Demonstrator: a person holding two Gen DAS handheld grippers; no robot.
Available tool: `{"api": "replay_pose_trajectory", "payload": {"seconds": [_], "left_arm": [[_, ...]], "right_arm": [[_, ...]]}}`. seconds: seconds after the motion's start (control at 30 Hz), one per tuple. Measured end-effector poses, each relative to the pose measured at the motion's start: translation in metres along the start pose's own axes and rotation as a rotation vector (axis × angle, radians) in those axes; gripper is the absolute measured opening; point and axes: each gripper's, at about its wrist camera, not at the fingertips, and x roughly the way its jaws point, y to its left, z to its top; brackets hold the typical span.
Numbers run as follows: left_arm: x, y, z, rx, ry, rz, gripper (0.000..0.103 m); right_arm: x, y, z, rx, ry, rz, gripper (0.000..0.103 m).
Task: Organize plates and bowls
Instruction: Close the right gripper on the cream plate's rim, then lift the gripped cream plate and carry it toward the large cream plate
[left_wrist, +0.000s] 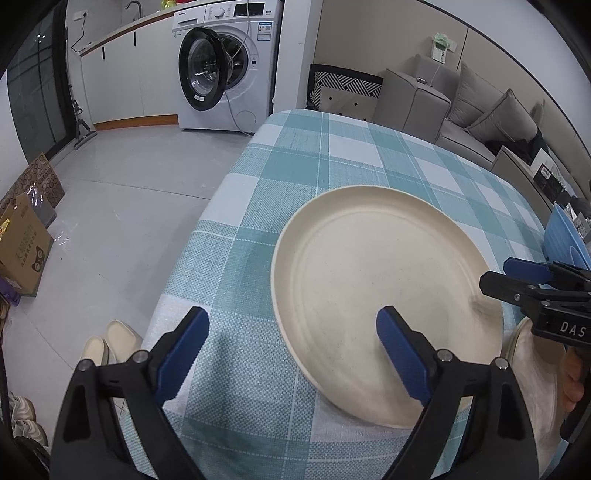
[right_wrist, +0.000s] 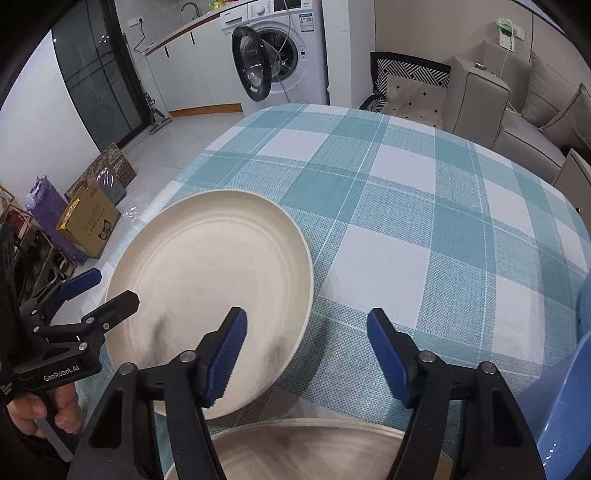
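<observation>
A large cream plate (left_wrist: 369, 280) (right_wrist: 207, 280) lies on the teal checked tablecloth (left_wrist: 295, 166) near the table's left edge. My left gripper (left_wrist: 291, 350) is open: one pad is over the plate's inside, the other over the cloth, and the plate's left rim lies between them. My right gripper (right_wrist: 308, 354) is open too and straddles the plate's right rim the same way. Each gripper shows in the other's view, the right gripper (left_wrist: 498, 273) and the left gripper (right_wrist: 110, 288). A second cream dish (right_wrist: 303, 450) (left_wrist: 532, 369) lies just below the right gripper. A blue plate (right_wrist: 569, 387) (left_wrist: 565, 236) sits at the right.
The table's left edge (left_wrist: 207, 229) drops to a grey floor with slippers (left_wrist: 110, 339) and cardboard boxes (left_wrist: 22, 251). A washing machine (left_wrist: 229, 66) with its door open stands beyond the table, and a grey sofa (left_wrist: 472, 110) at the back right.
</observation>
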Motion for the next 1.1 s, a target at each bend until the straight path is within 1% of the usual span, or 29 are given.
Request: {"api": "replay_pose_trajectory", "payload": {"seconds": [0.03, 0.07, 0.1, 0.13, 0.2, 0.23, 0.27, 0.33, 0.43, 0.57, 0.63, 0.7, 0.77, 0.83, 0.97, 1.1], "left_arm": [[0.0, 0.0, 0.0, 0.001, 0.0, -0.001, 0.091], [-0.001, 0.0, -0.001, 0.003, 0.0, -0.003, 0.084], [0.0, 0.0, -0.001, 0.004, 0.006, -0.007, 0.079], [0.001, -0.001, -0.001, 0.004, 0.013, -0.01, 0.075], [0.003, 0.0, -0.001, 0.003, 0.021, -0.013, 0.071], [0.004, -0.001, -0.002, 0.003, 0.026, -0.013, 0.068], [0.005, 0.0, -0.002, 0.002, 0.031, -0.014, 0.062], [0.005, -0.001, -0.003, 0.002, 0.041, -0.023, 0.055], [0.004, -0.002, -0.004, 0.011, 0.041, -0.027, 0.049], [0.004, -0.006, -0.005, 0.031, 0.043, -0.03, 0.038], [0.003, -0.008, -0.005, 0.046, 0.035, -0.016, 0.035], [0.003, -0.009, -0.006, 0.054, 0.032, 0.0, 0.032], [0.003, -0.008, -0.006, 0.053, 0.032, -0.001, 0.028], [0.002, -0.007, -0.005, 0.051, 0.032, -0.009, 0.027], [-0.002, -0.009, -0.005, 0.06, 0.021, -0.008, 0.027], [-0.003, -0.01, -0.005, 0.063, 0.014, -0.006, 0.027]], "right_arm": [[0.001, 0.0, 0.0, -0.002, 0.002, 0.001, 0.064], [0.001, 0.0, 0.0, -0.002, 0.003, 0.001, 0.064], [0.003, 0.001, 0.0, -0.003, 0.007, 0.001, 0.063], [0.004, 0.001, 0.0, -0.004, 0.011, 0.002, 0.061], [0.007, 0.002, -0.001, -0.012, 0.021, 0.011, 0.055], [0.008, 0.002, -0.001, -0.015, 0.026, 0.011, 0.054], [0.009, 0.003, -0.002, -0.02, 0.027, 0.008, 0.053], [0.01, 0.005, -0.002, -0.03, 0.029, 0.006, 0.048], [0.009, 0.007, -0.003, -0.041, 0.032, 0.0, 0.041], [0.009, 0.007, -0.005, -0.042, 0.03, -0.004, 0.034], [0.009, 0.008, -0.006, -0.049, 0.03, -0.009, 0.029], [0.008, 0.008, -0.007, -0.055, 0.026, -0.012, 0.027], [0.007, 0.009, -0.007, -0.064, 0.018, -0.021, 0.025], [0.006, 0.011, -0.007, -0.073, 0.014, -0.027, 0.021], [0.004, 0.014, -0.007, -0.087, 0.002, -0.048, 0.021], [0.001, 0.013, -0.008, -0.086, -0.008, -0.051, 0.021]]}}
